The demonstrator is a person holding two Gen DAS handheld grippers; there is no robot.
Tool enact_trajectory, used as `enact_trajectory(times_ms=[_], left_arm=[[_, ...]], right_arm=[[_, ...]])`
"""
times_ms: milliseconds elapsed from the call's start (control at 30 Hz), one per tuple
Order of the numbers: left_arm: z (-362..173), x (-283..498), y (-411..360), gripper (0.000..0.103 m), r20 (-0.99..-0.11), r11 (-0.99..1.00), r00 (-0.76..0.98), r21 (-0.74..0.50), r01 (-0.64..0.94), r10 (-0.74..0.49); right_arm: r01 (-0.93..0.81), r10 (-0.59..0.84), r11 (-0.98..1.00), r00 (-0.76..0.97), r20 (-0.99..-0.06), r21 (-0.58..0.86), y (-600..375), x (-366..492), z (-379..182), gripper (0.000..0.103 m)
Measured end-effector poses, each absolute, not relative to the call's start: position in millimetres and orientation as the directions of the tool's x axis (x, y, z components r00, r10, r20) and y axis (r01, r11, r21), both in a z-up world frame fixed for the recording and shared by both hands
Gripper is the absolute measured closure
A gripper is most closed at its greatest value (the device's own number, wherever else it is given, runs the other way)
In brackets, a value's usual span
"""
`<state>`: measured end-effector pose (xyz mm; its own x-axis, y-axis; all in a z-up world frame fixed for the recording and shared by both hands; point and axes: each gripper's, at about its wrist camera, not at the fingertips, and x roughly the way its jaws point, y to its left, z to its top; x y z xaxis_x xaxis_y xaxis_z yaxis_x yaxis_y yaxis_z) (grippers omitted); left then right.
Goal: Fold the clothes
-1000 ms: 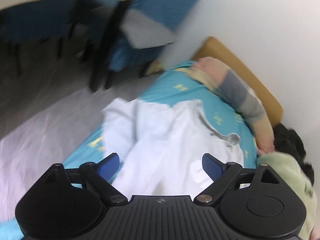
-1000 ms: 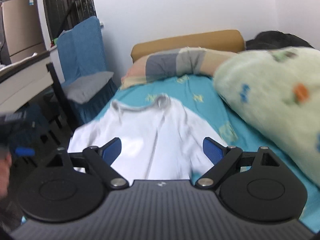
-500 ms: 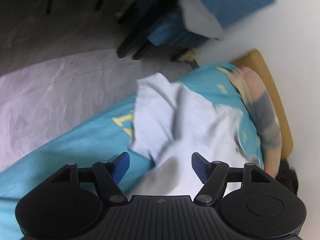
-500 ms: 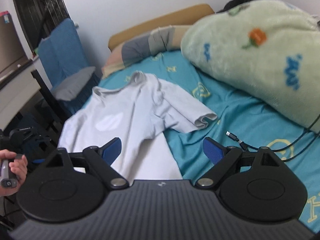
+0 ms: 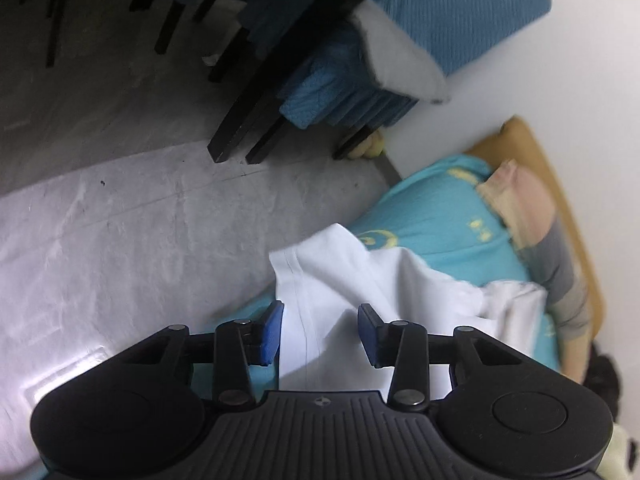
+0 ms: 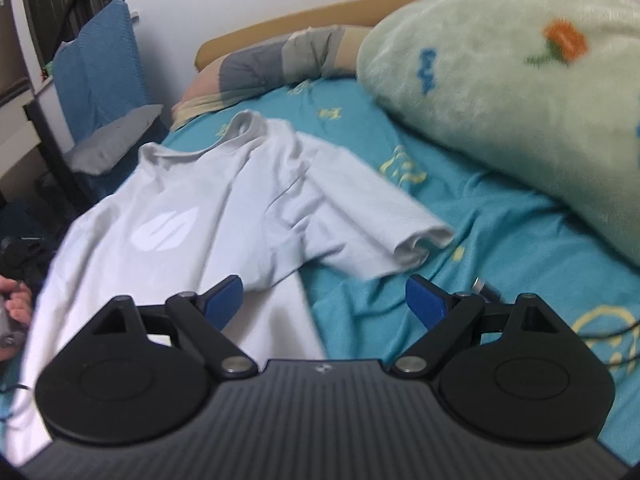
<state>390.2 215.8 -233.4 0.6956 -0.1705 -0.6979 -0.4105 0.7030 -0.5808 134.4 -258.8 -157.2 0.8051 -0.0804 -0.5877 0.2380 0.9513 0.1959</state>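
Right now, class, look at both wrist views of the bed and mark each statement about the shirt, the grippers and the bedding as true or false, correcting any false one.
1. The white T-shirt lies on a turquoise bedsheet. True.
2. The right gripper is clamped shut on a sleeve. False: its jaws stand wide apart and hold nothing.
3. The left gripper has shirt fabric between its open jaws. True.
4. A red blanket is piled on the bed. False: the blanket is pale green with small coloured motifs.
5. A cable lies on the sheet near the shirt's sleeve. True.
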Motion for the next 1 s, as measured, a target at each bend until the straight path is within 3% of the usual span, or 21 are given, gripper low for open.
enact_trajectory(times_ms=[67, 133, 267, 433, 500, 567, 667, 733, 833, 1000], left_arm=[[-234.1, 402.1, 217.4, 0.072, -0.701, 0.692, 0.691, -0.589, -0.417, -0.179], [-228.3, 415.5, 216.6, 0.097, -0.718, 0.718, 0.673, -0.562, -0.409, -0.178], [-181.9, 445.4, 200.9, 0.099, -0.713, 0.857, 0.701, -0.349, -0.378, 0.019], [-134.0, 477.9, 183.6, 0.099, -0.620, 0.912, 0.720, -0.017, -0.410, 0.313], [-140.2, 481.7, 188.8, 0.099, -0.669, 0.907, 0.684, -0.035, -0.419, 0.290], [-144.6, 475.9, 190.5, 0.096, -0.721, 0.910, 0.652, -0.072, -0.408, 0.235], [-141.1, 445.1, 181.1, 0.082, -0.770, 0.928, 0.623, -0.118, -0.352, 0.138], [-138.7, 424.6, 174.9, 0.070, -0.797, 0.937, 0.599, -0.151, -0.316, 0.073], [-120.8, 374.6, 156.3, 0.050, -0.826, 0.974, 0.562, -0.106, -0.201, 0.026], [-105.6, 272.1, 146.2, 0.046, -0.903, 0.994, 0.427, -0.076, -0.083, -0.034]], right_arm=[[0.254, -0.142, 0.959, 0.818, -0.557, 0.128, -258.1, 138.9, -160.8, 0.013], [0.273, -0.189, 0.959, 0.820, -0.540, 0.079, -262.0, 140.4, -165.0, 0.013], [0.308, -0.213, 0.947, 0.816, -0.537, 0.093, -267.5, 146.2, -167.0, 0.013], [0.285, -0.244, 0.959, 0.838, -0.488, 0.009, -258.2, 148.5, -164.9, 0.013], [0.291, -0.238, 0.956, 0.832, -0.502, 0.029, -260.2, 149.8, -165.1, 0.013], [0.298, -0.239, 0.954, 0.824, -0.513, 0.033, -261.9, 150.4, -165.2, 0.013], [0.279, -0.207, 0.959, 0.822, -0.531, 0.057, -262.6, 150.0, -164.3, 0.013], [0.261, -0.180, 0.962, 0.823, -0.539, 0.076, -262.0, 149.4, -163.9, 0.013], [0.240, -0.164, 0.968, 0.831, -0.532, 0.075, -258.9, 149.3, -162.2, 0.013], [0.219, -0.158, 0.975, 0.822, -0.547, 0.047, -256.1, 144.0, -159.3, 0.013]])
